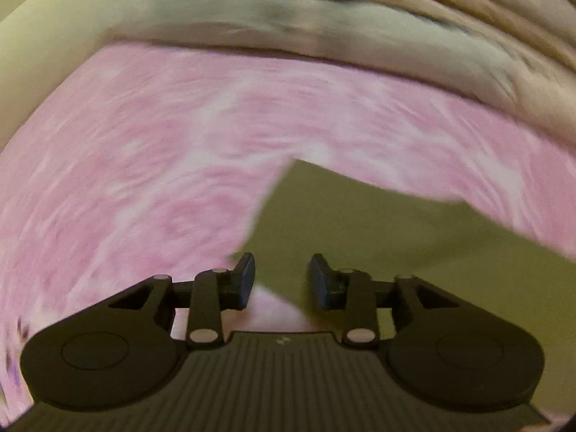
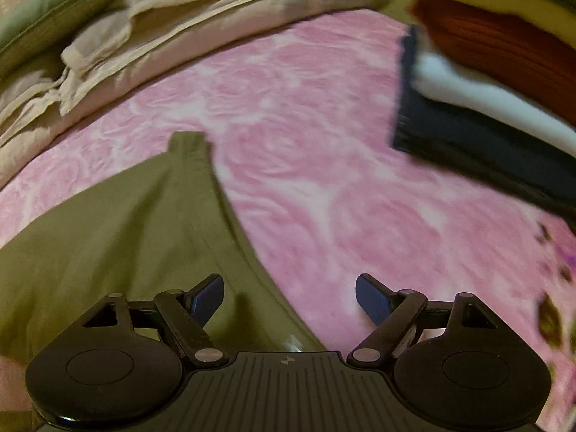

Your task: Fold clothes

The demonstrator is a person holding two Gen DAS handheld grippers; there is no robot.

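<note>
Both hand-held grippers empty above an olive garment spread on a pink bed cover.

Olive garment (image 2: 108,237) lies flat on the pink patterned bed cover (image 2: 324,180); one narrow end, perhaps a sleeve or strap, points away in the right wrist view; fold state cannot be told. Left hand-held gripper (image 1: 282,280): jaws apart at a moderate gap, nothing between them, over the garment's edge where a corner of cover shows. Right hand-held gripper (image 2: 289,300): jaws wide, empty, straddling the garment's right edge. Stack of folded clothes (image 2: 486,82) sits near, far right; rumpled beige bedding (image 2: 180,18) behind. Risks, as judged: a pinch here could catch the cover along with the thin cloth, dragging both; uneven grips would skew a crease; a wide sweep right could knock the stack. Motion blur in the left view limits certainty about edges.
</note>
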